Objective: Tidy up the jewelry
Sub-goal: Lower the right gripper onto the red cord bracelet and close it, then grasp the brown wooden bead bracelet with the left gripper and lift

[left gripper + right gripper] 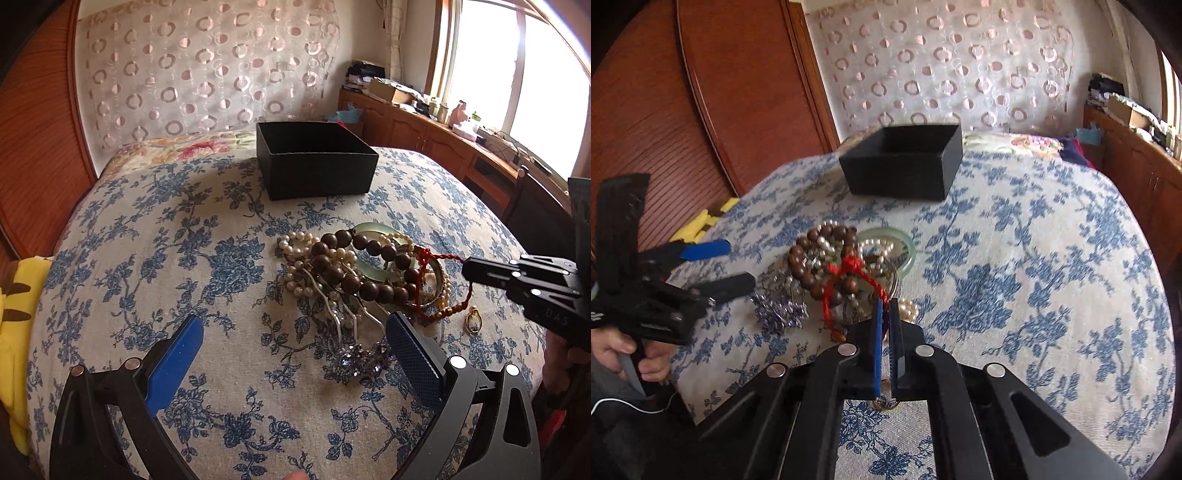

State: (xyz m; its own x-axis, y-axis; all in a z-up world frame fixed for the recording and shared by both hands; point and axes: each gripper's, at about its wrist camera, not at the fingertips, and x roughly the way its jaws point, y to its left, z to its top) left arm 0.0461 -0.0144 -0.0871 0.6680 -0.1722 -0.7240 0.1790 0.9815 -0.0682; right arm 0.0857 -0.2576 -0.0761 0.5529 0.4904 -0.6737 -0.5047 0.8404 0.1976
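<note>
A pile of jewelry lies on the blue-flowered cloth: a brown wooden bead bracelet (364,271) (809,269), pearl strands (295,254), a pale green bangle (384,232) (901,243), a purple crystal hair comb (364,356) (779,314) and a gold pendant (473,322). My right gripper (886,304) (467,267) is shut on a red braided cord bracelet (849,280) (439,258) at the pile's near edge. My left gripper (295,334) (731,262) is open and empty, its jaws either side of the comb. An open black box (317,168) (905,166) stands behind the pile.
The cloth covers a bed with a flowered pillow (199,144) at the far end. A wooden wardrobe (701,92) is on the left, a yellow plush toy (18,295) at the bed's left edge, a cluttered wooden sideboard (443,125) under the window on the right.
</note>
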